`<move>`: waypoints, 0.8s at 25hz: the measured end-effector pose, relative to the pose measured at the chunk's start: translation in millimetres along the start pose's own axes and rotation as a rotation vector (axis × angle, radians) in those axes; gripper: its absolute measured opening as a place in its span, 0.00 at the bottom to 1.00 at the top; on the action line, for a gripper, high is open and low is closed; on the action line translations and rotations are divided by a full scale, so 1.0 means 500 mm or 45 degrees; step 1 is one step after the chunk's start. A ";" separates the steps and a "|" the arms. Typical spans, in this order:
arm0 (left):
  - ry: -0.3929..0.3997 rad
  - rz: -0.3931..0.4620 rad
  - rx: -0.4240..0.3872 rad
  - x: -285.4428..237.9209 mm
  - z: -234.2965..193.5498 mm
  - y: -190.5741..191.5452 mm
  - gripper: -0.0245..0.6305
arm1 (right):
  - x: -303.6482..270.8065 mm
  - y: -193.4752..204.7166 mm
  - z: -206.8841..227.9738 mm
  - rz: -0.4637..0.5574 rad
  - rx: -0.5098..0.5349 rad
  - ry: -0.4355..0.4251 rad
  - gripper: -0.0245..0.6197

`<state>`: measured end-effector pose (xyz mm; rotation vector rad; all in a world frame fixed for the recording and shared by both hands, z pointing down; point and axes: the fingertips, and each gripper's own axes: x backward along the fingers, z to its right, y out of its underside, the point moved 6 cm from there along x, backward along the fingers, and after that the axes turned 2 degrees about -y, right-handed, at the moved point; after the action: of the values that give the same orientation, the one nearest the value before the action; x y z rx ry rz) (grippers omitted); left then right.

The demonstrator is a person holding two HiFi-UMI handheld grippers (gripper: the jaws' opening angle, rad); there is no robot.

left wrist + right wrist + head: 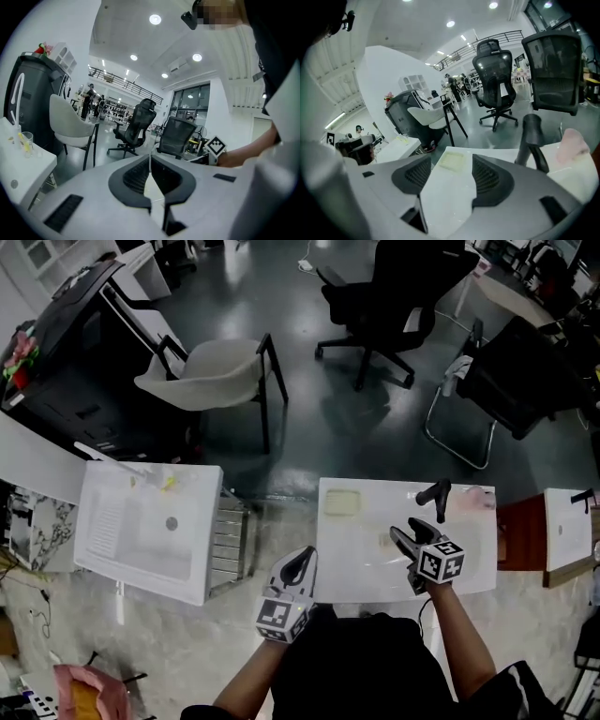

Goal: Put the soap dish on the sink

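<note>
The pale yellow-green soap dish (pixel 341 502) lies flat on the far left corner of the white sink (pixel 375 577). In the right gripper view the soap dish (pixel 452 162) shows on the sink top beyond the jaws. My right gripper (pixel 406 531) hovers above the sink's middle, open, with nothing between its fingers; its jaws (pixel 451 158) stand wide apart. My left gripper (pixel 302 563) hangs off the sink's near left corner, away from the dish. Its fingers (pixel 150 157) meet at the tips and hold nothing.
A black faucet (pixel 436 495) stands at the sink's back right, with a pink cloth (pixel 476 498) beside it. A second white sink (pixel 150 521) and a ribbed rack (pixel 228 535) are to the left. A beige chair (pixel 211 371) and black office chairs (pixel 394 296) stand beyond.
</note>
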<state>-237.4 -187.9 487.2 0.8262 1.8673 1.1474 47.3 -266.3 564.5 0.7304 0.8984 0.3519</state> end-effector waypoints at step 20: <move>-0.163 0.151 -0.170 0.101 0.546 0.104 0.07 | 0.628 0.163 0.050 0.468 0.209 0.024 0.04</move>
<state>-19.2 -14.2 441.5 0.9219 1.6373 1.2476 253.6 -42.5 449.7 1.0490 0.8151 0.6153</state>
